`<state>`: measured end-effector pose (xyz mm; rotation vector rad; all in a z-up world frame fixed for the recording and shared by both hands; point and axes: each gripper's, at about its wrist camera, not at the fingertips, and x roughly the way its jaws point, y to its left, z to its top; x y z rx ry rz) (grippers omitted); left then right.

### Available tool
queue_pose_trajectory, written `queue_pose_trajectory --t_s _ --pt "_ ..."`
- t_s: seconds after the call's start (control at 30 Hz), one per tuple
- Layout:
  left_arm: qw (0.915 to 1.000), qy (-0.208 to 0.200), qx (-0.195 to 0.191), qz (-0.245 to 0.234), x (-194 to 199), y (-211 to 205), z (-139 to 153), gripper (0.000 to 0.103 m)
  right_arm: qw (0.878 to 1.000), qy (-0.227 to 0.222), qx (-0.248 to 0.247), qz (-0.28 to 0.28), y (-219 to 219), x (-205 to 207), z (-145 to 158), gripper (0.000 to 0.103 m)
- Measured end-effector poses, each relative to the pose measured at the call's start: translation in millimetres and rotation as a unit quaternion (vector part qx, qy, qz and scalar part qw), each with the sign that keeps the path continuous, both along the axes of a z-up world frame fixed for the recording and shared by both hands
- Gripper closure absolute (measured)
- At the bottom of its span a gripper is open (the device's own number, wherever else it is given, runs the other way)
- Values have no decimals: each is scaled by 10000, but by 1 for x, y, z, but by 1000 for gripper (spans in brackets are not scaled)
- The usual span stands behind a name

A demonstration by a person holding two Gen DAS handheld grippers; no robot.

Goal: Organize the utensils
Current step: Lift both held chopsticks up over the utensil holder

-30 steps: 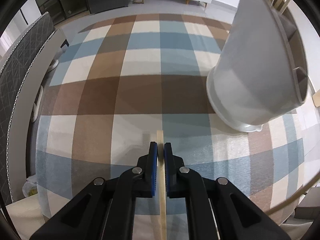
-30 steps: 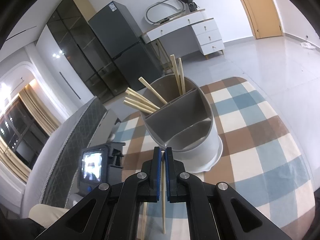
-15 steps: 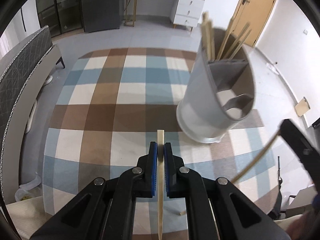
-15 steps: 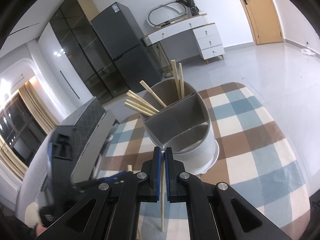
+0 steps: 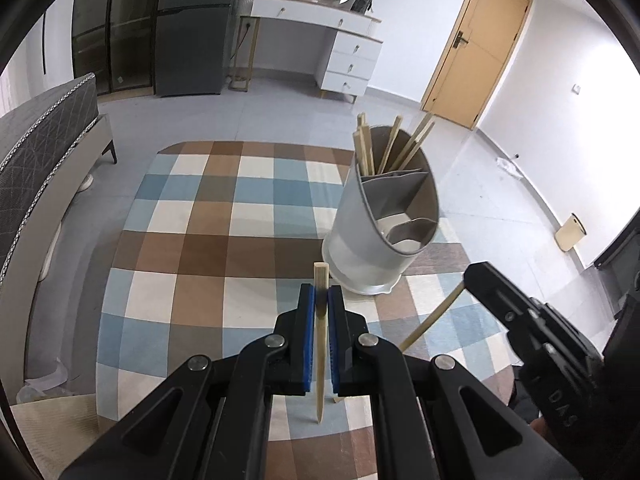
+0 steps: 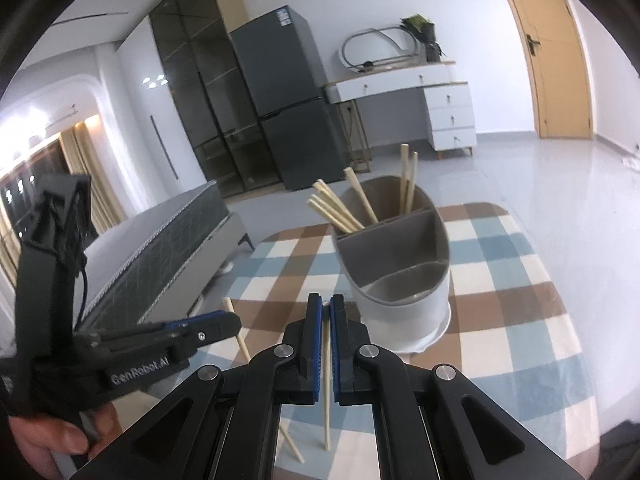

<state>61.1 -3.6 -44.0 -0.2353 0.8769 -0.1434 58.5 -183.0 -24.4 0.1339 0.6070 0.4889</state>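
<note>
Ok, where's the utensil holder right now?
The utensil holder stands on the checked rug, just ahead and right of the left gripper in the left wrist view, with chopsticks in its far compartment.

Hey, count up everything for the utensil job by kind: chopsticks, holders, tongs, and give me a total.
Chopsticks in the holder: 6
Held chopsticks: 2, one in the left tongs, one in the right tongs
Holder: 1
Tongs: 2
Total: 11
</note>
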Motion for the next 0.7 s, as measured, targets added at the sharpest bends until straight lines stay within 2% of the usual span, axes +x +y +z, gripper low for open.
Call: queue_pose_trajectory --t_s 0.47,0.7 --pt "9990 -284 -227 -270 -5 4 26 102 9996 -173 -48 -204 0 -10 21 100" --pt "9969 -551 -400 -391 3 2 61 102 9991 -322 -28 -274 -10 -2 52 100"
